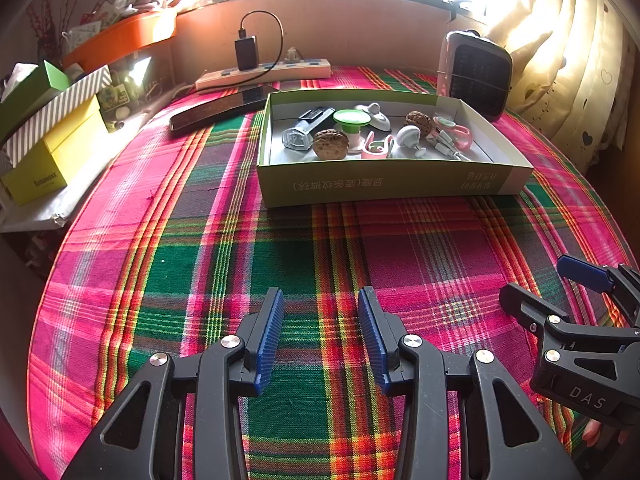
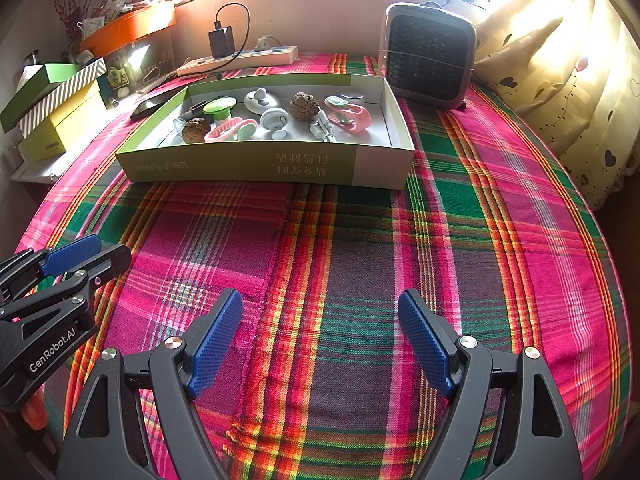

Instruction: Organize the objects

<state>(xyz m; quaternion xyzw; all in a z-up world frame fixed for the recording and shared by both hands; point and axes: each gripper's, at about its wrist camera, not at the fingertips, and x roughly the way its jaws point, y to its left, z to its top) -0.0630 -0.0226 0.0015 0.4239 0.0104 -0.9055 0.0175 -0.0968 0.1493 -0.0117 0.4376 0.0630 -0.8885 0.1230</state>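
A shallow green-and-white cardboard box (image 1: 384, 184) sits on a table covered by a pink, green and orange plaid cloth (image 1: 280, 248). Every small object in view lies inside it, crowded together: two walnuts (image 1: 330, 144), a green-topped spool (image 1: 352, 120), two white round wall hooks (image 1: 409, 137), two pink plastic clips (image 2: 347, 115), a grey-and-black handheld tool (image 1: 306, 128) and a small white cable (image 1: 446, 146). Several touch or overlap.

The box lies well ahead of both grippers, across a stretch of cloth with nothing on it. The left gripper (image 1: 321, 332) hovers low over the cloth, its blue-padded fingers parted and holding nothing. The right gripper (image 2: 320, 336) hovers just beside it, fingers spread wider, also holding nothing.

Risks, judged from this layout: because the items are packed close, reaching in for one may nudge its neighbours or pinch two at once. The walnuts are round and could roll or slip from the pads. The thin cable may snag on a clip. The light cardboard box could slide on the cloth if a finger catches its near wall.

Behind the box stand a small grey heater (image 2: 430, 56), a power strip with a black charger (image 1: 264, 70) and a dark phone (image 1: 216, 114); stacked boxes (image 1: 48, 136) sit left.
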